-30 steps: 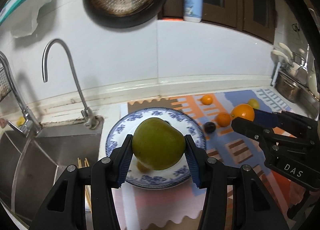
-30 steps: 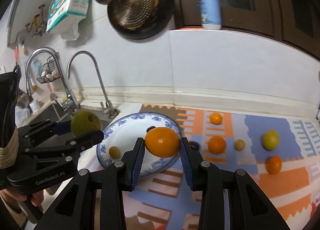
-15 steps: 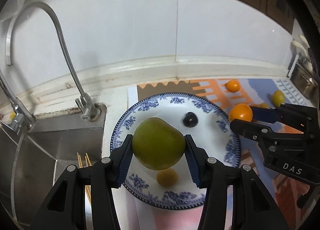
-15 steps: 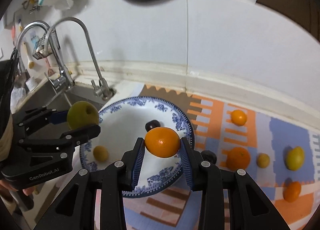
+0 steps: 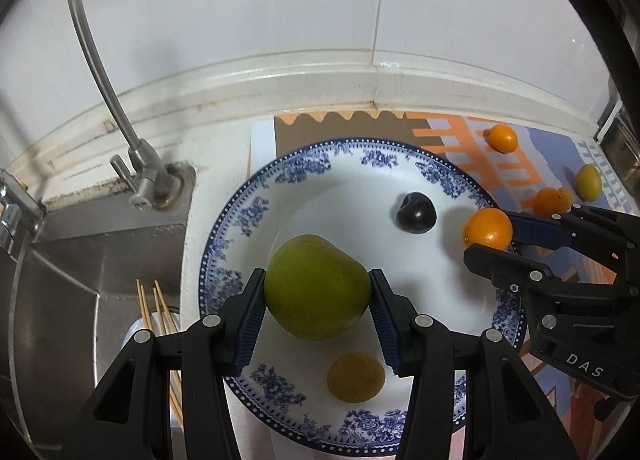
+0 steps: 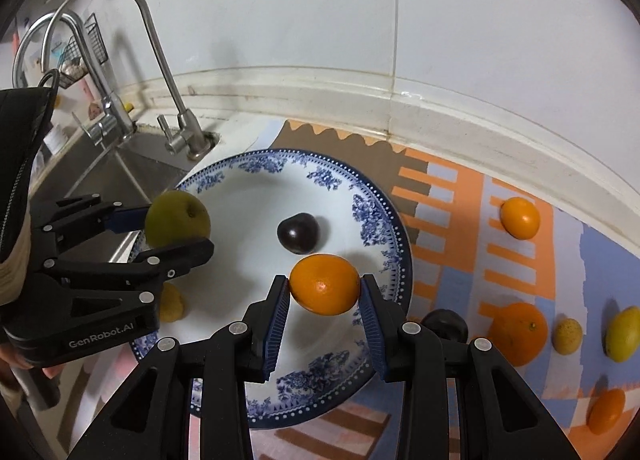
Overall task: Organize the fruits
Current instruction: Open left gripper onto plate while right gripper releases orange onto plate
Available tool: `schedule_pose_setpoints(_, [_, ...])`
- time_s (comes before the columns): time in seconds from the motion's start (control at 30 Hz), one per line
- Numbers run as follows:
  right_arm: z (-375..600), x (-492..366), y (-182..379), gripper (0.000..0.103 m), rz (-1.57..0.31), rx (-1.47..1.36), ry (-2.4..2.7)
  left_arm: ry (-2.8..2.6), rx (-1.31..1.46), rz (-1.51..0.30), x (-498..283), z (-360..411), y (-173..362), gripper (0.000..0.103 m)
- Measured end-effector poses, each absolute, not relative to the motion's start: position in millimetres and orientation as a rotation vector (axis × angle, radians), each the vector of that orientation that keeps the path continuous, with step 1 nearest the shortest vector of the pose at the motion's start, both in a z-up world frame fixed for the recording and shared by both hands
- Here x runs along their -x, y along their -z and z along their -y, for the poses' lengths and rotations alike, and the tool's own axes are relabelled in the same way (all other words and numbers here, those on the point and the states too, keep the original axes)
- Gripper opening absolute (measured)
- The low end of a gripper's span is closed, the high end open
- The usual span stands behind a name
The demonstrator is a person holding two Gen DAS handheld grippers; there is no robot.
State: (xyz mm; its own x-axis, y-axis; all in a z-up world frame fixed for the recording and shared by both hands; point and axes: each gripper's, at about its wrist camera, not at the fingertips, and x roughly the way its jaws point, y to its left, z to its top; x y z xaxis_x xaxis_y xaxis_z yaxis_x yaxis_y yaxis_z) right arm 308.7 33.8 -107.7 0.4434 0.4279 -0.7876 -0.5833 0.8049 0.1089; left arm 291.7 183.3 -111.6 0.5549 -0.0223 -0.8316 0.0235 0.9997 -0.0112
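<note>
My left gripper (image 5: pixel 318 314) is shut on a green pear (image 5: pixel 316 286) and holds it over the left half of the blue-and-white plate (image 5: pixel 256 212). My right gripper (image 6: pixel 325 306) is shut on an orange (image 6: pixel 325 284) over the plate's right side (image 6: pixel 380 220). On the plate lie a dark plum (image 5: pixel 416 213) and a small yellow fruit (image 5: pixel 356 377). The pear (image 6: pixel 177 218) and left gripper (image 6: pixel 176 236) show at left in the right wrist view; the orange (image 5: pixel 488 227) and right gripper (image 5: pixel 490 234) show at right in the left wrist view.
The plate stands on a patterned mat (image 6: pixel 452 196) beside a steel sink (image 5: pixel 80 260) with a tap (image 5: pixel 136 164). Several oranges and yellow fruits (image 6: pixel 519 217) and a second plum (image 6: pixel 446 324) lie on the mat at right. Chopsticks (image 5: pixel 160 320) stand at the sink's edge.
Both grippers have moved forward and down toward the plate with their fruits still held. The plate now looks larger and closer in both views.
</note>
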Motion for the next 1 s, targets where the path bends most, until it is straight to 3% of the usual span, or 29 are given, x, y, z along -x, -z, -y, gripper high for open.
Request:
schedule_pose_setpoints(0.13, [-32.5, -309.8, 108.6, 0.038, -0.924, 0.178, -0.638, 0.021, -0.004, -0.988, -291.5, -182.0, 112.2, 0.053])
schedule_pose_setpoints(0.2, [-31.3, -310.6, 107.4, 0.043, -0.925, 0.176, -0.634, -0.004, -0.025, -0.967, -289.7, -180.7, 106.6, 0.068])
schedule_pose_setpoints(0.23, [-30.0, -310.2, 106.2, 0.047, -0.921, 0.171, -0.633, -0.019, -0.041, -0.951, -287.4, -179.9, 102.0, 0.068])
schedule_pose_setpoints(0.47, [-8.7, -297.2, 85.1, 0.048, -0.87, 0.137, -0.595, -0.06, -0.123, -0.866, -264.9, -164.9, 69.3, 0.074])
schedule_pose_setpoints(0.57, [4.9, -284.8, 70.2, 0.059, -0.815, 0.125, -0.578, -0.053, -0.119, -0.824, -251.3, -152.1, 54.6, 0.078])
schedule_pose_setpoints(0.7, [26.3, -265.7, 50.0, 0.062, -0.744, 0.112, -0.551, -0.036, -0.086, -0.775, -232.2, -133.8, 37.6, 0.082])
schedule_pose_setpoints(0.8, [45.1, -250.7, 36.2, 0.071, -0.691, 0.094, -0.509, -0.027, -0.066, -0.736, -218.9, -119.8, 25.5, 0.087])
schedule_pose_setpoints(1.0, [82.8, -224.9, 19.9, 0.074, -0.603, 0.11, -0.401, -0.013, -0.062, -0.663, -196.7, -92.5, 7.8, 0.092])
